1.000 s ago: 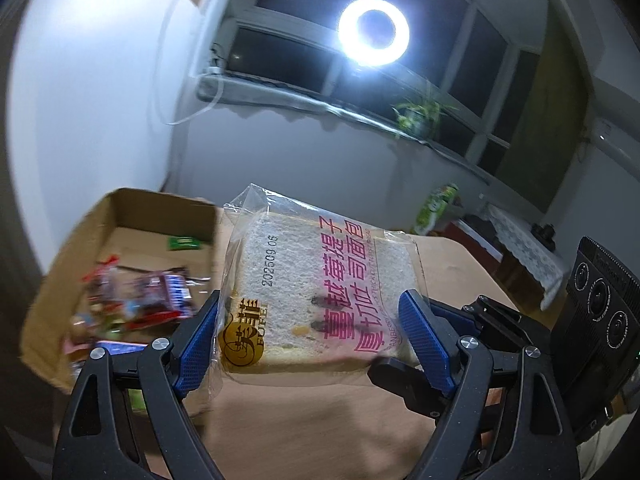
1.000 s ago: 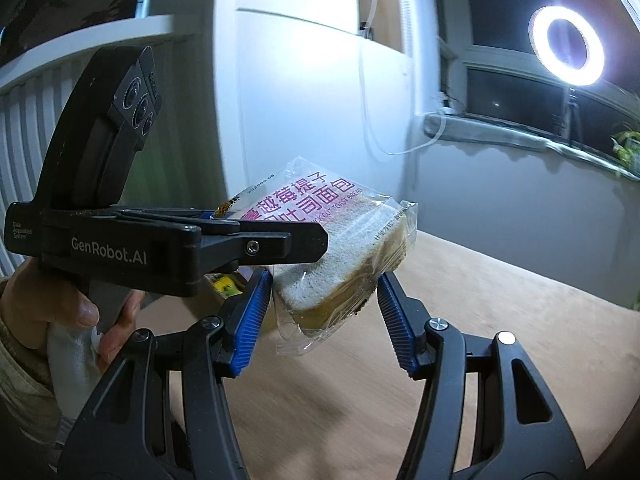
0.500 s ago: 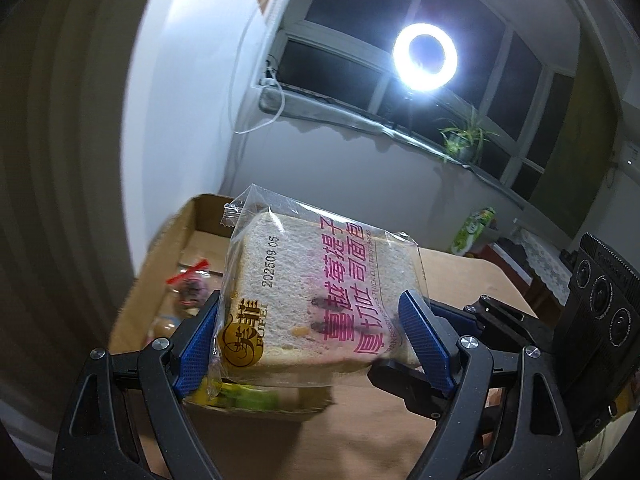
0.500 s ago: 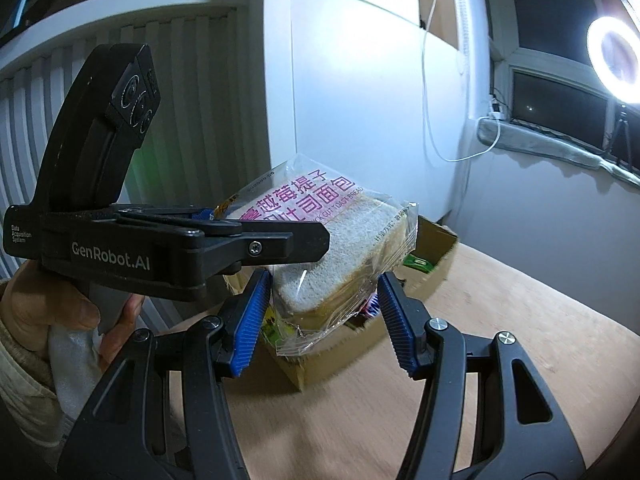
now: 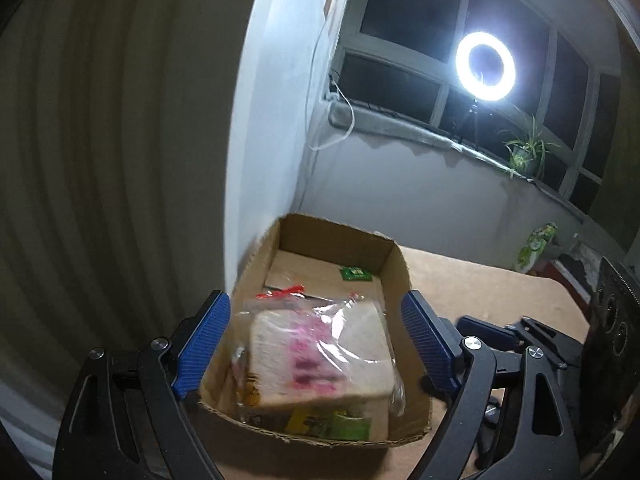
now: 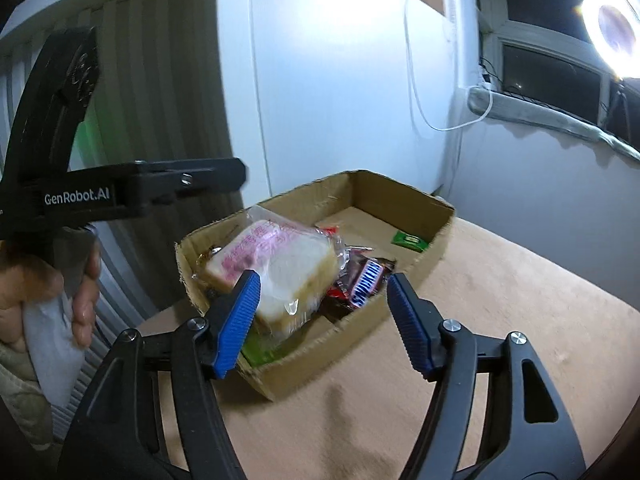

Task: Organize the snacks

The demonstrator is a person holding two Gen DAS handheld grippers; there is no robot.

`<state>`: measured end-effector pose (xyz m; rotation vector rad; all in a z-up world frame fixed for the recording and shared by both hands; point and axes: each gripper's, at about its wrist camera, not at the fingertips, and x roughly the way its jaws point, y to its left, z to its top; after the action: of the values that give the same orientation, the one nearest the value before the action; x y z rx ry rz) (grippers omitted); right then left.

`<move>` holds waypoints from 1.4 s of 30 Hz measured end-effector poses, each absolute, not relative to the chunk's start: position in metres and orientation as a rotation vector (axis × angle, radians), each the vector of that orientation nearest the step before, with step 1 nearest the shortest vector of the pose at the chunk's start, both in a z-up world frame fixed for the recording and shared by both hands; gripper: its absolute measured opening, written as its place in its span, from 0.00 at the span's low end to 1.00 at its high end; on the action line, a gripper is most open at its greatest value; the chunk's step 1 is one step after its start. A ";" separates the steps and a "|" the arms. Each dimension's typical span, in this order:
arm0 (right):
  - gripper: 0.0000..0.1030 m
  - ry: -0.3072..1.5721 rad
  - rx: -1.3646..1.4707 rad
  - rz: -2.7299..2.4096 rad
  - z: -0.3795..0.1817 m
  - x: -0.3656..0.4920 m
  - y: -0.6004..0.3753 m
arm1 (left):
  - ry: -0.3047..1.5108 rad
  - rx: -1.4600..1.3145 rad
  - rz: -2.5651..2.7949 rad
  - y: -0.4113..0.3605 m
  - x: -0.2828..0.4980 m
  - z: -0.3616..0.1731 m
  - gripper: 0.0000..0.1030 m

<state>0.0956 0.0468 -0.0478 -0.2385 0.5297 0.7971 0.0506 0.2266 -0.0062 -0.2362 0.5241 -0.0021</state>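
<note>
Table point(image 6: 500, 320): tan, bare beside the box. Cardboard box point(image 6: 436, 240) stood open-topped at the table's wall-side end, already holding snacks.

Bread packet point(image 5: 320, 356): one thick slice of toast in clear film with pink print, blurred in both views, lying tilted over the other snacks at the near end of the box. Whether it had fully settled could not be told.

Left gripper point(image 5: 316, 344): jaws wide, either side of the packet, not touching it. Right gripper point(image 6: 324, 316): jaws wide, holding nothing, just before the box's near corner.

Smaller items: Snickers bar point(image 6: 366, 282) beside the bread; green sachet point(image 6: 410, 240) alone at the far end.

Handling judgement: packet light, soft, easily crushed; film slippery and loose. Best taken across the slice's two flat edges with gentle closure, not by the film flap.
</note>
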 end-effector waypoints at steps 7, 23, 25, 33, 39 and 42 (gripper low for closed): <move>0.81 0.513 -0.226 0.780 -0.043 0.086 0.034 | 0.491 -0.196 0.035 0.225 0.039 0.002 0.89; 1.00 0.483 -0.227 0.741 -0.037 0.064 0.014 | 0.436 -0.138 0.086 0.203 0.022 0.023 0.99; 1.00 0.483 -0.221 0.718 -0.037 0.063 0.006 | 0.441 -0.136 0.085 0.200 0.023 0.023 0.99; 1.00 0.492 -0.205 0.533 -0.037 0.066 -0.040 | 0.424 -0.107 0.069 0.168 0.026 0.020 1.00; 1.00 0.500 -0.146 0.408 -0.037 0.068 -0.094 | 0.402 -0.111 0.020 0.133 0.029 0.023 1.00; 1.00 0.490 -0.125 0.363 -0.035 0.063 -0.120 | 0.407 -0.113 -0.005 0.116 0.030 0.024 1.00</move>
<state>0.0632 -0.1200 -0.0345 -0.1250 0.4895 0.3629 0.0297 0.1165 0.0238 -0.1130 0.4072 -0.0051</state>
